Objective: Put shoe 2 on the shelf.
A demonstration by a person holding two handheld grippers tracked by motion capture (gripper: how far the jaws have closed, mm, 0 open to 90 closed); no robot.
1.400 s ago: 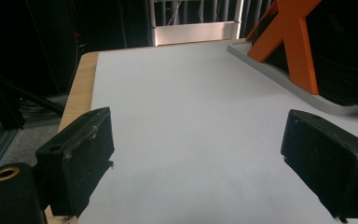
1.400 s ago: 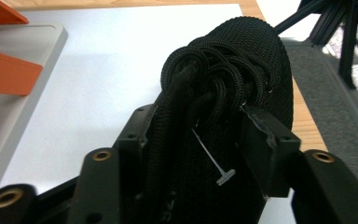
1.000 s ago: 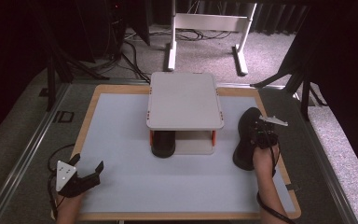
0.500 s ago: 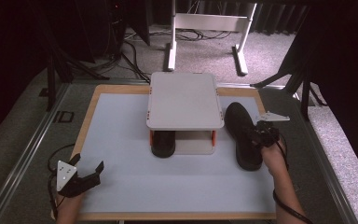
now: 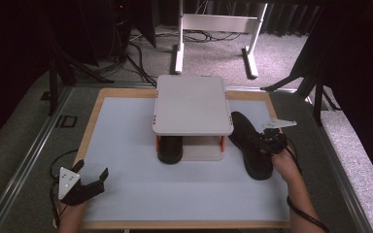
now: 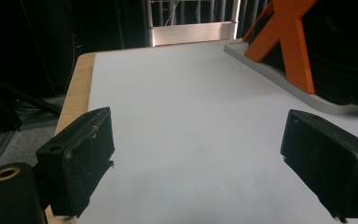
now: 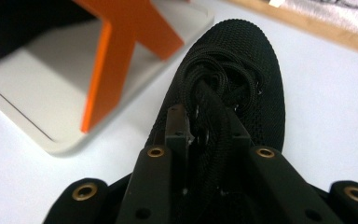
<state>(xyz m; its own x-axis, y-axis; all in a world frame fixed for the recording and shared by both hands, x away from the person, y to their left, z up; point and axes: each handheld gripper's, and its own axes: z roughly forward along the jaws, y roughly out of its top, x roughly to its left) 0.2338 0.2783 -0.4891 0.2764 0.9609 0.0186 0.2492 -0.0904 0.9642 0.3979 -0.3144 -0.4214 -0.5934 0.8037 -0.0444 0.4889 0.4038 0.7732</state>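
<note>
Two grippers we see: right gripper (image 5: 267, 143), fingers pinching black shoe (image 5: 249, 143) laces, beside rack (image 5: 191, 104); left gripper (image 5: 91, 180) fingers spread over bench (image 5: 126, 126)

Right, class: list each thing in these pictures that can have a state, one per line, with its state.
Left hand-held gripper: open, holding nothing, over the mat.
Right hand-held gripper: shut on the shoe's laces.
Black shoe: upright beside the rack, gripped.
Second shoe: under the rack's top shelf.
Rack: top shelf bare.
</note>
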